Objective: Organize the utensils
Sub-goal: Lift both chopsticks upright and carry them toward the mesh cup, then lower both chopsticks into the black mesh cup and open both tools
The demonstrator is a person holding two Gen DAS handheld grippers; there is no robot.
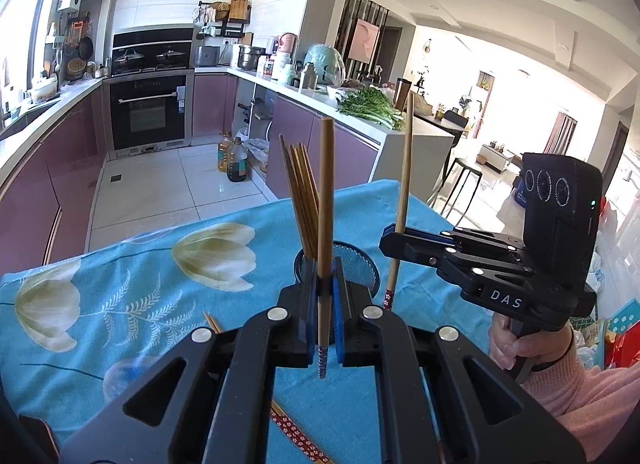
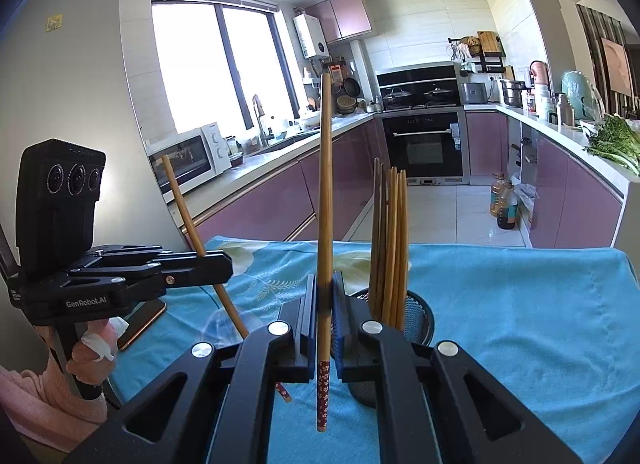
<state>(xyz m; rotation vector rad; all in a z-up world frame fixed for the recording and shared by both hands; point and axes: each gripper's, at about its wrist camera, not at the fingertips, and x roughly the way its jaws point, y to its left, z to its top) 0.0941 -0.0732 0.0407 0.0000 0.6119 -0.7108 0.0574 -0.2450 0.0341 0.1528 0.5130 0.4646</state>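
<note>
Left wrist view: the left gripper (image 1: 325, 296) is clamped on an upright bamboo chopstick (image 1: 325, 204), with the black mesh holder (image 1: 360, 264) of chopsticks just behind at 12 o'clock (right gripper (image 1: 390, 240) at 2 o'clock pinches another one). Right wrist view: the right gripper's jaws squeeze a red-patterned chopstick (image 2: 325, 224), holder at 2 o'clock on the blue floral tablecloth (image 2: 520, 304), loose chopsticks (image 2: 283, 391) lying underneath.

One mesh holder (image 1: 356, 260), roughly six chopsticks (image 1: 302, 200) inside, two held upright
</note>
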